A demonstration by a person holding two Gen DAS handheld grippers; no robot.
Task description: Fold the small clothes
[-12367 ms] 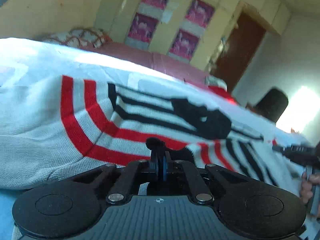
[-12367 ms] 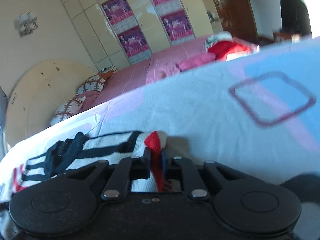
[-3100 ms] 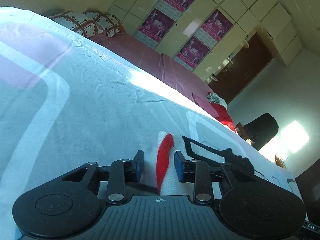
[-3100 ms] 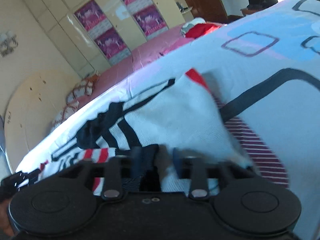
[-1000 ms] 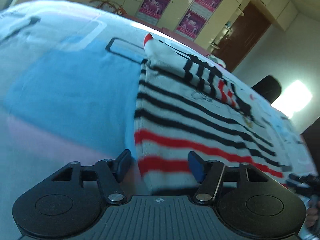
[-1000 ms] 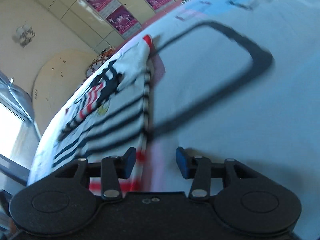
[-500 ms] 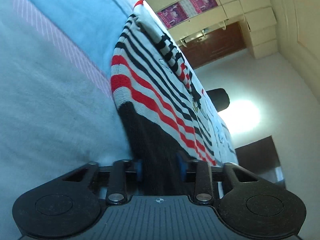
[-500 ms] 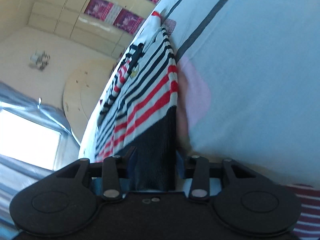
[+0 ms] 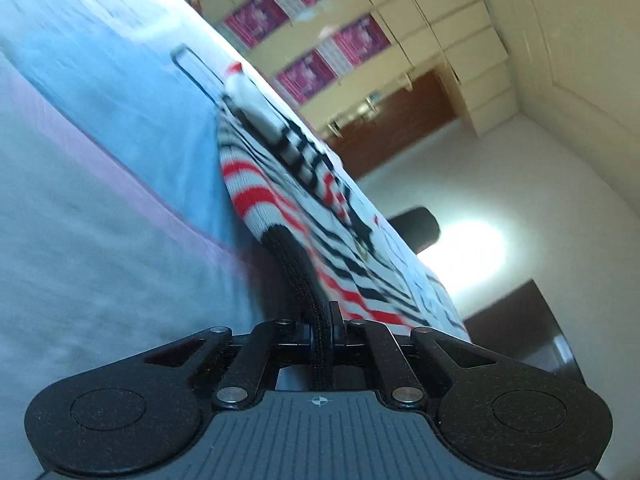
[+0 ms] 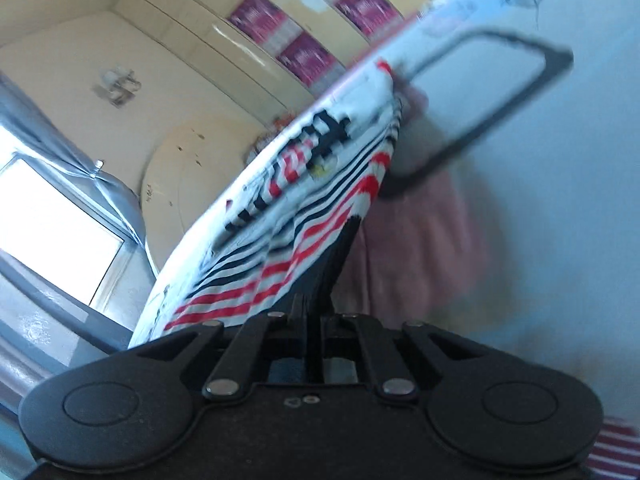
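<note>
Bedroom, bed (image 9: 120,128) under blue patterned sheet. Striped sweater (image 9: 280,184) lies on it, hem corners lifted. Left gripper (image 9: 321,320) and right gripper (image 10: 316,312), jaws pinching black hem band. Knit soft, light, limp; hem corners are best hold.

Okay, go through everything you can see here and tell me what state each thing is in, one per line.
Left gripper: shut on the sweater's black hem.
Right gripper: shut on the same black hem.
Sweater: striped, near edge lifted off the bedsheet, far end lying flat with a sleeve folded over it.
Bedsheet: spread flat under the sweater.
Wardrobe doors: closed.
</note>
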